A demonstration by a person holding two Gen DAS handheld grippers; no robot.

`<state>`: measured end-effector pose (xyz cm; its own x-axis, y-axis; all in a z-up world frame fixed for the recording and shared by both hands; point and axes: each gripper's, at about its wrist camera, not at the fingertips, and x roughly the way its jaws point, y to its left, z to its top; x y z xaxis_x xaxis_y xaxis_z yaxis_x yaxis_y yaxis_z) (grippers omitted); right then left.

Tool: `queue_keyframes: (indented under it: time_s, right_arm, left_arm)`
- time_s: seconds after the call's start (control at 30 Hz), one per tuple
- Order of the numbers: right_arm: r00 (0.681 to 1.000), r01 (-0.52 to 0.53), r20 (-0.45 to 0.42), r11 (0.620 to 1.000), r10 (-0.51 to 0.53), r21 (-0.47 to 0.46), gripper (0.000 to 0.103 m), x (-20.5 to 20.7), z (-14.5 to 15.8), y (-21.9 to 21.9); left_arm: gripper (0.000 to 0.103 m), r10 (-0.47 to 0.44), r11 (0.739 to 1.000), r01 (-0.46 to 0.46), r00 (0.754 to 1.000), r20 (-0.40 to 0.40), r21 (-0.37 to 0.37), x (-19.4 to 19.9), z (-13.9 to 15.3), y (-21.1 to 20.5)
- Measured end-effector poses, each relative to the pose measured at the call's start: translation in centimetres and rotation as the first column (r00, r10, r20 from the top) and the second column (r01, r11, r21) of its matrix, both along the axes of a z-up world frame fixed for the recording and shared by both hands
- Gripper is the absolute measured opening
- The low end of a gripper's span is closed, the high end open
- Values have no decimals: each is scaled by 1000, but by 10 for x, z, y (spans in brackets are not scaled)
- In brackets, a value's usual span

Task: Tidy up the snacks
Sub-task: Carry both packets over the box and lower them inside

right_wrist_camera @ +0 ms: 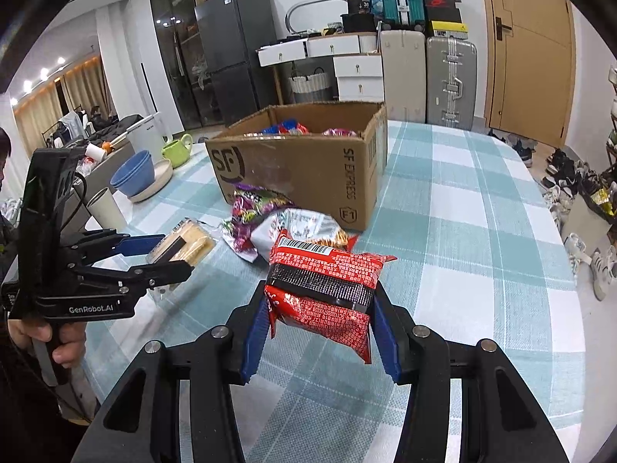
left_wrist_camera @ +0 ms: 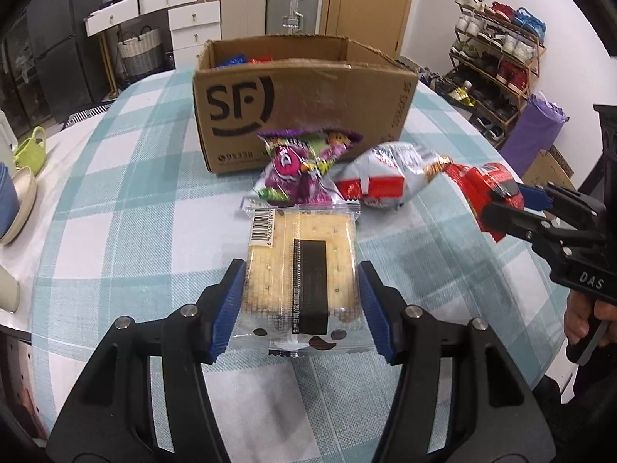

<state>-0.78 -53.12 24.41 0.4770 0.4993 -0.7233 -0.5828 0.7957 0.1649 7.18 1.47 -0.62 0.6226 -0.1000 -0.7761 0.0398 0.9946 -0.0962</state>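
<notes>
Checked tablecloth [left_wrist_camera: 127, 208] covers the table, where a cardboard box [left_wrist_camera: 304, 104] is set toward the far edge. A cracker pack [left_wrist_camera: 300, 270] is clamped by the left gripper [left_wrist_camera: 302, 289]; a red snack packet [right_wrist_camera: 322, 293] is clamped by the right gripper [right_wrist_camera: 320, 322], both held above the cloth before the box.

The cardboard box [left_wrist_camera: 304, 104] wall hides most snacks inside; the purple bag [left_wrist_camera: 300, 166] print is perhaps too blurred to read

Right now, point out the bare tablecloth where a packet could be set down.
Free: the checked tablecloth right of the cardboard box, and the strip left of the box toward the bowls. Crowded: directly before the box, where the purple packet and silver packet lie.
</notes>
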Motion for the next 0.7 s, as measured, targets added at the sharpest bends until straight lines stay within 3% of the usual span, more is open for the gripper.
queue_keyframes:
  time_s: [0.7]
  right_arm:
    - [999,-2,51,999,0,44,49,24,31,18]
  left_arm:
    - [55,25,1000,-27,993,118,13,30,54,4]
